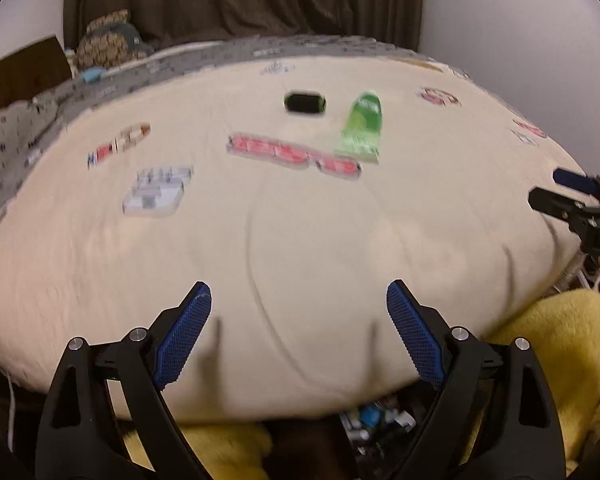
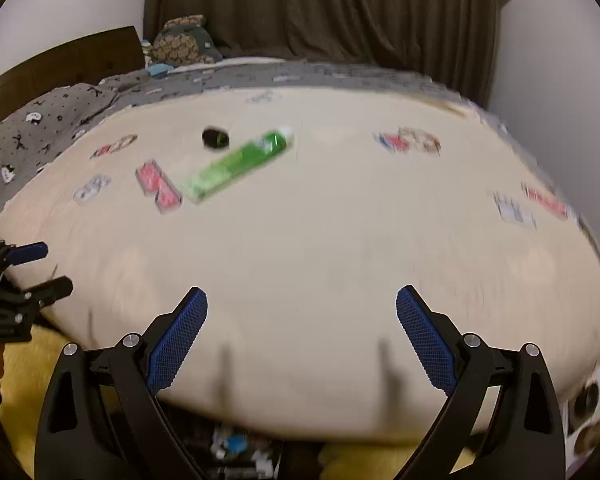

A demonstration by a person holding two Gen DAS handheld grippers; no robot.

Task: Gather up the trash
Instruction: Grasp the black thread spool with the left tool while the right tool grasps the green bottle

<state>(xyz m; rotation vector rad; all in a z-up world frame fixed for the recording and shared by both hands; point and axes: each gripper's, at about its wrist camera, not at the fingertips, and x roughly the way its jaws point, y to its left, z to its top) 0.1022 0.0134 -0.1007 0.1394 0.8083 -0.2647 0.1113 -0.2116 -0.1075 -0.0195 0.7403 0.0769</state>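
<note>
A green plastic bottle [image 1: 362, 128] lies on its side on the cream blanket [image 1: 300, 240], far from both grippers; it also shows in the right wrist view [image 2: 236, 166]. A small black object [image 1: 305, 103] lies just left of it, seen too in the right wrist view [image 2: 215, 138]. My left gripper [image 1: 299, 320] is open and empty over the blanket's near edge. My right gripper [image 2: 302, 328] is open and empty too. Each gripper shows at the edge of the other's view, the right one [image 1: 556, 190] and the left one [image 2: 44, 270].
The blanket carries printed red and grey patches [image 1: 292, 156]. A grey patterned cover [image 2: 52, 120] lies beyond it, with a brown patterned bag [image 2: 184, 42] at the back left. A dark curtain [image 2: 320, 12] hangs behind. Yellow fabric [image 1: 548, 332] and clutter [image 1: 376, 420] lie below the bed edge.
</note>
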